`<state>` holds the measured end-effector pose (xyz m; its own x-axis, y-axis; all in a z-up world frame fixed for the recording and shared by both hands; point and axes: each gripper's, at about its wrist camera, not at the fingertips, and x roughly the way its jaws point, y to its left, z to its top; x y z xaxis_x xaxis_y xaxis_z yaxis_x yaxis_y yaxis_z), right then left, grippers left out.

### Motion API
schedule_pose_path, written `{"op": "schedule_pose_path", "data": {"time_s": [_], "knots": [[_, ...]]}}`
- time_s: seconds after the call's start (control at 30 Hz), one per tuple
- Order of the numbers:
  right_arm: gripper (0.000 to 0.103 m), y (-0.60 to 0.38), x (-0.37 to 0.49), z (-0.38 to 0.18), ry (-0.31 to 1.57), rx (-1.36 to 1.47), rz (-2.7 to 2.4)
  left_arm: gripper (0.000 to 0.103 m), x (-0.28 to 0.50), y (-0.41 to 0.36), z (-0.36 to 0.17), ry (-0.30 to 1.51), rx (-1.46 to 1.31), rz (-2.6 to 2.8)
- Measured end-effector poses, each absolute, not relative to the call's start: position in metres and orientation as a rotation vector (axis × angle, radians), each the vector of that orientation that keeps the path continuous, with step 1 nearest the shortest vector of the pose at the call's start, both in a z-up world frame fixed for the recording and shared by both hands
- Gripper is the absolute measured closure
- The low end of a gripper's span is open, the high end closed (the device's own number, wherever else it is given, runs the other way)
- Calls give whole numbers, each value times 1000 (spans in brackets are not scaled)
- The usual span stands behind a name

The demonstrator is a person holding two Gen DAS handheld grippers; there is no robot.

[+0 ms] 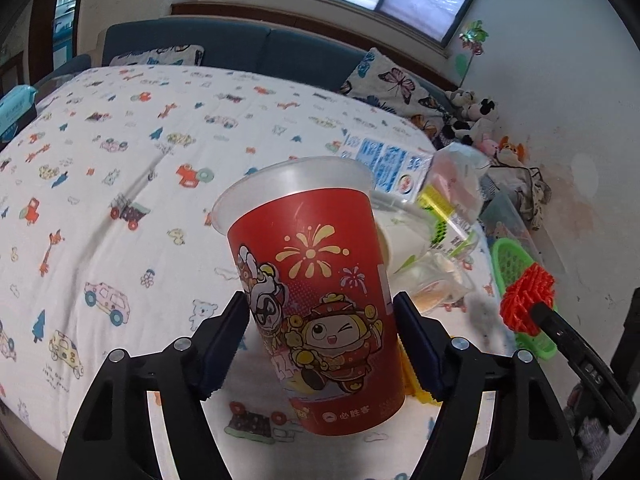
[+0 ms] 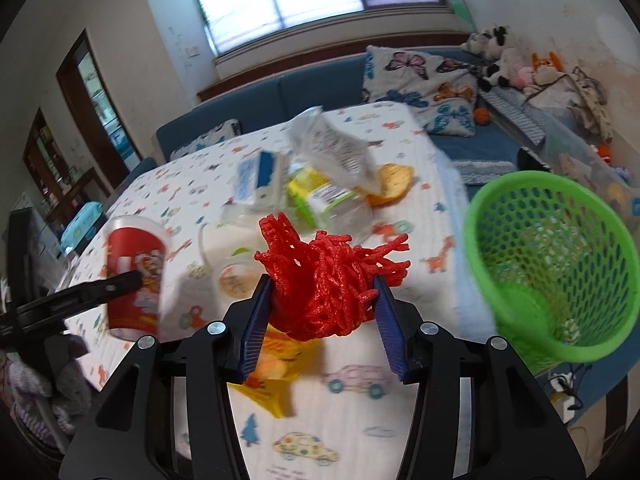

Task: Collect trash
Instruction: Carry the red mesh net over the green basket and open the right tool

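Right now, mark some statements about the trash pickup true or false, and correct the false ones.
1. The right gripper holds a red foam net. True.
2. The red cup sits between the left gripper's jaws. True.
3. The green basket is packed full of trash. False: it looks almost empty.
4. The basket stands upright on the table. False: it is tilted at the table's edge, its mouth facing the camera.
5. A butterfly-print pillow lies beyond the table. True.
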<state>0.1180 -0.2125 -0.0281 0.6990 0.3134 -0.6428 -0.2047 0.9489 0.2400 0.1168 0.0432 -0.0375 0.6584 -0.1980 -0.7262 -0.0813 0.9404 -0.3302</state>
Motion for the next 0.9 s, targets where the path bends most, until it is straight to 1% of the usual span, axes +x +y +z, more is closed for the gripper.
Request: {"op": "schedule_pose_path", "data": {"time_s": [0.27, 0.53, 0.6, 0.77, 0.9], "knots": [[52, -280, 134, -28, 734, 194, 118, 32, 128, 8, -5, 810, -295, -183], [50, -351, 147, -52, 783, 226, -50, 32, 161, -53, 19, 790, -213, -348], [48, -365, 150, -60, 797, 236, -67, 32, 170, -72, 23, 786, -184, -391], [37, -395, 151, -77, 822, 297, -95, 32, 189, -125, 24, 814, -136, -484], [32, -407, 147, -81, 827, 318, -100, 32, 206, -171, 19, 844, -73, -536]]}}
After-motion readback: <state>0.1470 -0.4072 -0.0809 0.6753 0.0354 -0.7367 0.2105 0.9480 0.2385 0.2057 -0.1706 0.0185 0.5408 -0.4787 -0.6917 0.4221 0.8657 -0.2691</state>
